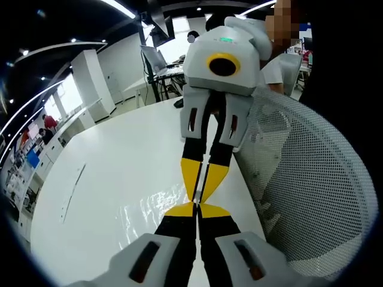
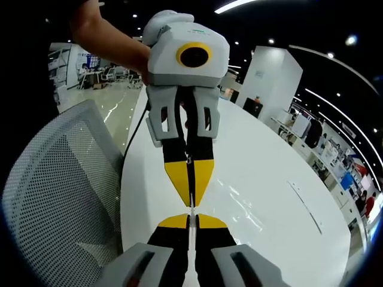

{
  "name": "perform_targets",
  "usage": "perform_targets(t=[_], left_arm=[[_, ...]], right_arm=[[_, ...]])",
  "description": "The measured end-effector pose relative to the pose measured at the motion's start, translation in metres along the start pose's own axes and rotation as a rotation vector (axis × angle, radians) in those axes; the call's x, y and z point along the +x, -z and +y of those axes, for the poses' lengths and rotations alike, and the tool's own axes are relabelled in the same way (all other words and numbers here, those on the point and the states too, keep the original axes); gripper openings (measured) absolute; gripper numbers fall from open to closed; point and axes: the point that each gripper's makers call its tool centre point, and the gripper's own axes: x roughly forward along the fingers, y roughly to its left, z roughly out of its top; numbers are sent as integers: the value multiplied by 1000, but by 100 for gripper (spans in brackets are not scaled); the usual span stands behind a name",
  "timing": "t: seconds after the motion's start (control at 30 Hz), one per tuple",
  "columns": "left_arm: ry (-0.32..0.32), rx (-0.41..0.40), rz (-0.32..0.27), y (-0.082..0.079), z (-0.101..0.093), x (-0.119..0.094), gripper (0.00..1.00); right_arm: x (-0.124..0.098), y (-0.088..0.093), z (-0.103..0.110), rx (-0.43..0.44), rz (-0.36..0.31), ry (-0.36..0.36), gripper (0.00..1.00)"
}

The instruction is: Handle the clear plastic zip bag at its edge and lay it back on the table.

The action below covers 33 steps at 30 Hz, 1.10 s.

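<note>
The clear plastic zip bag [image 1: 149, 209] shows as a glinting sheet low over the white table [image 1: 108, 155], left of the jaws in the left gripper view. In the right gripper view the bag [image 2: 239, 206] lies right of the jaws. My left gripper [image 1: 197, 210] rises from the bottom, jaws shut, with a thin strip of the bag's edge between the yellow tips. My right gripper [image 1: 200, 190] points down at it, tip to tip, also shut on that edge. In the right gripper view my right gripper [image 2: 191, 220] meets the left gripper [image 2: 190, 197] the same way.
A grey mesh chair [image 1: 311, 179] stands against the table edge beside the grippers, and the chair [image 2: 60, 191] is on the left in the right gripper view. A thin pale strip [image 1: 73, 191] lies on the table. A person's hand [image 2: 116, 48] holds the left gripper.
</note>
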Motion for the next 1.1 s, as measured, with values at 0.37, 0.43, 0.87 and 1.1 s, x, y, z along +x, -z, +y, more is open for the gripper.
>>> perform_targets(t=[0.37, 0.43, 0.87, 1.1], left_arm=[[1, -27, 5, 0, -2, 0, 0], [5, -28, 6, 0, -2, 0, 0], [-1, -24, 8, 0, -1, 0, 0], [-4, -22, 9, -2, -1, -1, 0]], right_arm=[[0, 0, 2, -1, 1, 2, 0], [0, 0, 2, -5, 2, 3, 0], [0, 0, 0, 3, -2, 12, 0], [1, 0, -1, 8, -3, 21, 0]])
